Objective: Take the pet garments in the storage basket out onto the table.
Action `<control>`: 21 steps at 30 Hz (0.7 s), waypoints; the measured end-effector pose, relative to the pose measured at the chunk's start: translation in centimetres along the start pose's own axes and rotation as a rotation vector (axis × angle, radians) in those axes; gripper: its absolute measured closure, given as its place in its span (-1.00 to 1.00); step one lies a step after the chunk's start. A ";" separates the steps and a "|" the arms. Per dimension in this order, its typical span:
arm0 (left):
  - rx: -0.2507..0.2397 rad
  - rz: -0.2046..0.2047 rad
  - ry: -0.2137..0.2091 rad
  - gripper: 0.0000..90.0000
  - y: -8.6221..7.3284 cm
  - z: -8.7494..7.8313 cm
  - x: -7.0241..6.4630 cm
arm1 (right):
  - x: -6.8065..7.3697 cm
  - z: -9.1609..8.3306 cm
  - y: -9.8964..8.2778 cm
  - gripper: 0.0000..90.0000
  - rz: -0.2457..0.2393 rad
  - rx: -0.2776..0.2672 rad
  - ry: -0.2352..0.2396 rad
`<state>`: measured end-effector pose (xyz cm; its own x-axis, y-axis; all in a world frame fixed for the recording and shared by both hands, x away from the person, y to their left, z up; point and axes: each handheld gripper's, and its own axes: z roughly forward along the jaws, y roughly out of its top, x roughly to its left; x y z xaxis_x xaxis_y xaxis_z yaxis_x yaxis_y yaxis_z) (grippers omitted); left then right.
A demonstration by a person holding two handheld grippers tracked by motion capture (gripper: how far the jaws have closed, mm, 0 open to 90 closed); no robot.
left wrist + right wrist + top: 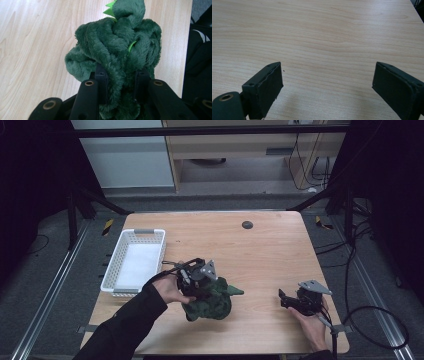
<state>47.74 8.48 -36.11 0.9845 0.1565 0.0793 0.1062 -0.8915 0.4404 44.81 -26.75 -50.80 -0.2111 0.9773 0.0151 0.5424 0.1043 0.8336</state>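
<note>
Left gripper (121,82), 2 black jaws clamped on dark green plush dinosaur toy (212,301) at near-centre of light wooden table (270,250); white slatted plastic basket (134,262) just to its left; right gripper (327,85) idle, jaws wide apart, farther off.

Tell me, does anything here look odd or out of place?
Only the green plush toy: it is scrunched into folds between the left gripper's jaws. The white basket sits squarely near the table's left edge. Nothing looks spilled or broken.
</note>
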 end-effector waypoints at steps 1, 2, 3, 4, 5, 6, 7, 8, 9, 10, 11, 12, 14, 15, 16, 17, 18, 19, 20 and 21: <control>0.004 0.007 -0.004 0.58 0.0 0.2 0.0 | 0.0 0.0 0.0 -0.79 -0.001 0.000 0.000; 0.010 0.013 -0.007 0.58 0.1 0.4 0.0 | 0.0 0.0 0.0 -0.79 0.002 0.001 0.001; 0.012 0.018 -0.009 0.58 0.1 0.6 0.0 | 0.0 0.0 0.0 -0.79 -0.001 0.000 0.000; 0.012 0.023 -0.015 0.58 0.2 0.8 0.1 | 0.0 0.0 0.0 -0.79 0.001 0.001 0.001; 0.015 0.022 -0.024 0.58 0.2 1.0 0.1 | 0.0 0.0 0.0 -0.79 0.002 0.001 0.002; 0.014 0.025 -0.028 0.58 0.3 1.2 0.1 | 0.0 0.0 0.0 -0.79 0.001 0.001 0.002; 0.018 0.025 -0.035 0.58 0.3 1.4 0.1 | 0.0 0.0 0.0 -0.79 0.000 0.001 0.001; 0.025 0.024 -0.041 0.58 0.3 1.6 0.2 | 0.0 0.0 0.0 -0.79 0.002 0.001 0.002; 0.033 0.029 -0.046 0.58 0.3 1.8 0.2 | 0.0 0.0 0.0 -0.79 -0.001 0.000 0.000; 0.044 0.035 -0.048 0.58 0.2 2.0 0.2 | 0.0 0.0 0.0 -0.79 0.000 0.001 0.001; 0.039 0.027 -0.053 0.58 0.2 2.3 0.2 | 0.0 0.0 0.0 -0.79 0.000 0.001 0.001; 0.043 0.030 -0.055 0.58 0.1 2.4 0.2 | 0.0 0.0 0.0 -0.79 0.002 0.002 0.003; 0.046 0.027 -0.062 0.57 0.0 2.8 0.3 | 0.0 0.0 0.0 -0.79 -0.001 0.002 0.002; 0.052 0.031 -0.065 0.57 0.0 3.0 0.4 | 0.0 0.0 0.0 -0.79 -0.001 0.003 0.003; 0.049 0.026 -0.068 0.57 0.0 3.2 0.4 | 0.0 0.0 0.0 -0.79 0.000 0.004 0.003; 0.053 0.026 -0.071 0.57 -0.1 3.3 0.5 | 0.0 0.0 0.0 -0.79 0.000 0.004 0.003; 0.053 0.022 -0.074 0.57 -0.1 3.5 0.5 | 0.0 0.0 0.0 -0.79 0.000 0.003 0.003; 0.063 0.031 -0.076 0.57 -0.1 3.6 0.6 | 0.0 0.0 0.0 -0.79 -0.001 0.004 0.003; 0.062 0.028 -0.078 0.57 -0.1 3.7 0.6 | 0.0 0.0 0.0 -0.79 0.000 0.004 0.003; 0.062 0.029 -0.083 0.57 -0.1 3.8 0.6 | 0.0 0.0 0.0 -0.79 -0.001 0.004 0.003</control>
<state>48.86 7.02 -39.49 0.9952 0.0970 0.0153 0.0838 -0.9200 0.3828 44.83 -26.71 -50.80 -0.2143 0.9766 0.0161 0.5456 0.1060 0.8313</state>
